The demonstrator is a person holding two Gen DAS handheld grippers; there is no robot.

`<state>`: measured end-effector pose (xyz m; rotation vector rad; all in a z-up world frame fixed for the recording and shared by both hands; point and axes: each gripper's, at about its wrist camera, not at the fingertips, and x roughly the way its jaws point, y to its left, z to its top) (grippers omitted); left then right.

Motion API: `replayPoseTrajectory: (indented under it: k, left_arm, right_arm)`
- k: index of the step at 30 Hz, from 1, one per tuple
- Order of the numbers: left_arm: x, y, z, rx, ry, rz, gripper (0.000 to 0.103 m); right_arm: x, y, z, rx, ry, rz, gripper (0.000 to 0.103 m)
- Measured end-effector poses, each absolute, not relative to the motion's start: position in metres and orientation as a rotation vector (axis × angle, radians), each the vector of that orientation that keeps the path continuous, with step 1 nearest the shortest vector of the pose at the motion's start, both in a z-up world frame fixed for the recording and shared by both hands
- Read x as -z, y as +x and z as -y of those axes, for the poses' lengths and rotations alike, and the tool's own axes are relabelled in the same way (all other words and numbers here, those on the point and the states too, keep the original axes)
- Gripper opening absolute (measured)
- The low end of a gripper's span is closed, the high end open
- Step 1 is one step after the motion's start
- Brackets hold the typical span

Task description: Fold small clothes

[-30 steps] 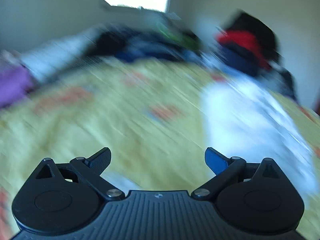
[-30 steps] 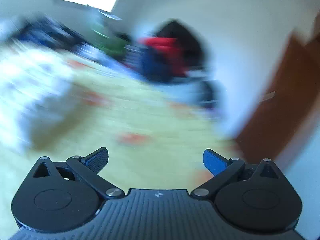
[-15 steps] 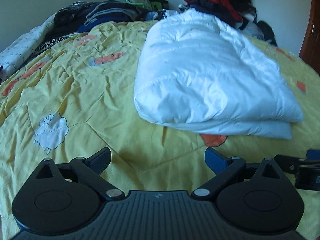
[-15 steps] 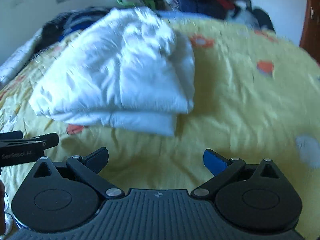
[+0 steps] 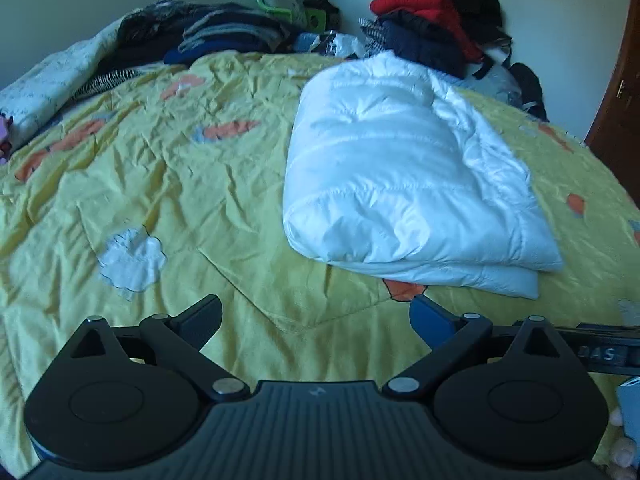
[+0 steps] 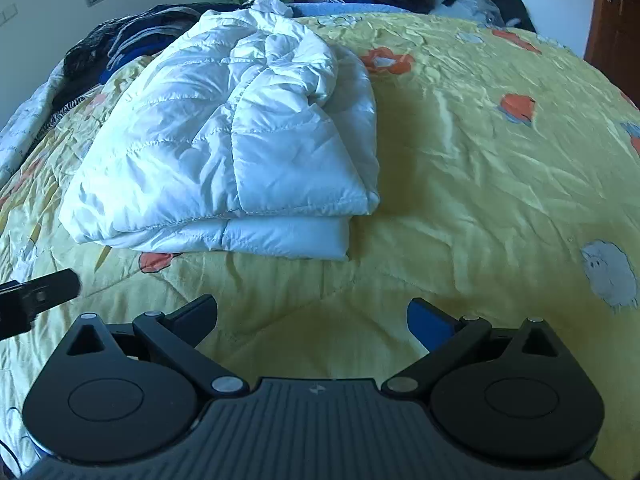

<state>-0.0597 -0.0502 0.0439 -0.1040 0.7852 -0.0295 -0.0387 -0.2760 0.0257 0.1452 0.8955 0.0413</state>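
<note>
In your left camera, your left tool [image 5: 316, 320] sits low over the bed [image 5: 168, 184]. Its two fingers are wide apart and hold nothing. A white puffy jacket [image 5: 400, 184] lies folded on the yellow blanket, past the tool and a bit to the right. It does not touch the tool. A white sheep patch [image 5: 132, 258] is sewn on the blanket to the left. At the far end of the bed is a pile of dark clothes [image 5: 216, 36]. A red and black pile of clothes [image 5: 428, 20] sits at the far right by the wall. At the right edge you can see a bit of your other tool [image 5: 600, 354].

In your right camera, your right tool [image 6: 312, 318] also has its fingers wide apart with nothing between them. The same white jacket [image 6: 228, 148] lies past it and to the left, folded flat on the bed [image 6: 480, 184]. The folded edge faces you. Your left tool [image 6: 36, 296] pokes in from the left edge, near the jacket's close corner. Another sheep patch [image 6: 610, 272] is on the right. A brown door [image 6: 616, 12] stands at the far right.
</note>
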Motion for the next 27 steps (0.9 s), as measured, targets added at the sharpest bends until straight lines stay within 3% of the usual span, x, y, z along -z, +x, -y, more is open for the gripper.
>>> replayPoseTrajectory:
  k: [27]
  left_arm:
    - [-0.044, -0.046, 0.060, 0.086, -0.080, -0.852, 0.101]
  right_arm:
    - [-0.016, -0.028, 0.266, -0.099, 0.123, -0.964, 0.103]
